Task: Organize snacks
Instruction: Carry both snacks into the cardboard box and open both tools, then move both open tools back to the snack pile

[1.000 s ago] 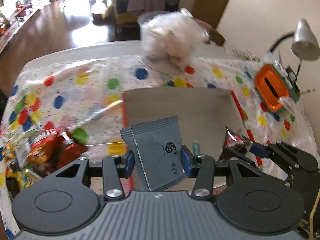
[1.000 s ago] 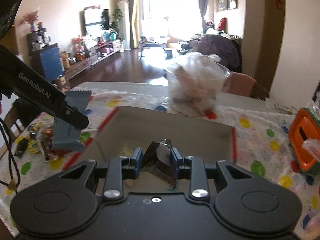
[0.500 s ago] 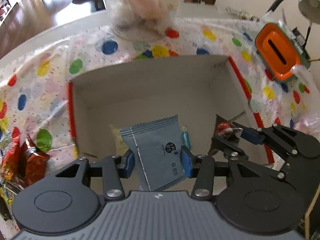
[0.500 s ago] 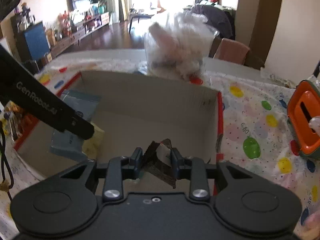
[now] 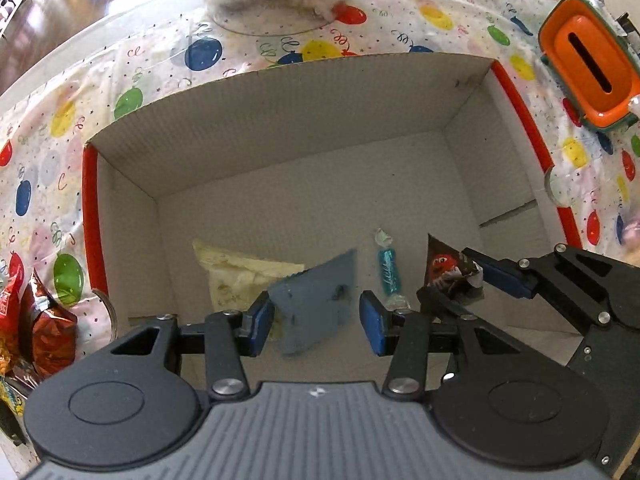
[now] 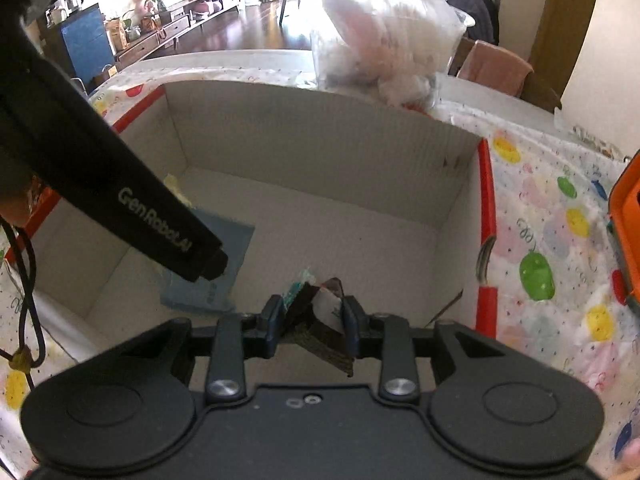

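Note:
An open cardboard box [image 5: 280, 120] with red edges stands on the balloon-print tablecloth [image 5: 132, 56]. My left gripper [image 5: 316, 324] points steeply down into it. A grey-blue packet [image 5: 316, 300] hangs tilted and blurred between its pads, with a thin gap at the right pad. In the right wrist view the packet [image 6: 236, 248] shows below one of the left gripper's fingers [image 6: 160, 216]. My right gripper [image 6: 312, 320] is low in the box near the right wall. Its jaws are opening, and the pads still touch a brown chocolate packet [image 6: 316, 332]. A yellow packet [image 5: 236, 276] and a teal candy [image 5: 387, 272] lie on the box floor.
Red and orange snack packs [image 5: 44, 320] lie on the cloth left of the box. An orange slotted holder [image 5: 584, 60] stands at the right. A clear tub of white wrapped things [image 6: 380, 32] stands behind the box's far wall. A chair back [image 6: 500, 68] is past the table.
Both grippers have sunk into the box, and the left one has tipped further down. The grey-blue packet has turned and slid away from the left pads. The brown packet stays between the right pads.

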### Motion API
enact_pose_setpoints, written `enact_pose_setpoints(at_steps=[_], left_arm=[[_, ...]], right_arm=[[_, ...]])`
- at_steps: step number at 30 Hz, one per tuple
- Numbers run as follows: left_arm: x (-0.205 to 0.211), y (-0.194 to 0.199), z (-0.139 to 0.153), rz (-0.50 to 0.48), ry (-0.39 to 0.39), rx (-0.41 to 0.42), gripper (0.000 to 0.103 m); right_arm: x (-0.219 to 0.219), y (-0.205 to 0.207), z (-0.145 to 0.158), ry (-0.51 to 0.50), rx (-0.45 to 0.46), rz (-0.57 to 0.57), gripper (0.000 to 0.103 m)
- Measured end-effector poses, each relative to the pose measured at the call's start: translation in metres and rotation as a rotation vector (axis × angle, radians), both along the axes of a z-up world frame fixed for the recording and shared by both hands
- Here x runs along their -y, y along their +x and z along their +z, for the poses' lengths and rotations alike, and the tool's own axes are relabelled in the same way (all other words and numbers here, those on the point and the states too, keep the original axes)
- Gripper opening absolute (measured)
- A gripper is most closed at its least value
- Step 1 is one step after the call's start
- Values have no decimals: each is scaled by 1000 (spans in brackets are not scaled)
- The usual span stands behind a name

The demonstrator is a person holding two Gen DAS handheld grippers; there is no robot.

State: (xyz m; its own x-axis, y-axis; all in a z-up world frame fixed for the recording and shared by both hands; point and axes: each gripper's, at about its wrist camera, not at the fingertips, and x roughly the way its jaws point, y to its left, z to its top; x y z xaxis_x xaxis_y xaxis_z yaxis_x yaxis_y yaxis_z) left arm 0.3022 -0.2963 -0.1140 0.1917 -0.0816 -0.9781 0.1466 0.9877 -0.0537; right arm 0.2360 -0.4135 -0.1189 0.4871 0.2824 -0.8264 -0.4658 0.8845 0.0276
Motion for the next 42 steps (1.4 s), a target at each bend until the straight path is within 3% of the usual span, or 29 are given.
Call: enact_pose_setpoints(at_steps=[10, 22, 33, 37, 42], left_arm=[[-3, -12, 14, 16, -20, 55, 47], [-19, -46, 53, 48, -72, 199, 47], [-41, -94, 90, 69, -89, 359, 56], [-56, -114, 101, 88, -91, 423, 65], [-79, -140, 112, 106, -74, 505, 66]], right_arm=[[8, -3, 11, 49, 6, 1, 35], [24, -22, 45, 152, 61, -38, 48], [16, -51, 74, 210, 145, -30, 74], [8, -61, 83, 234, 161, -25, 81], [-7, -71, 97, 271, 180, -8, 92]])
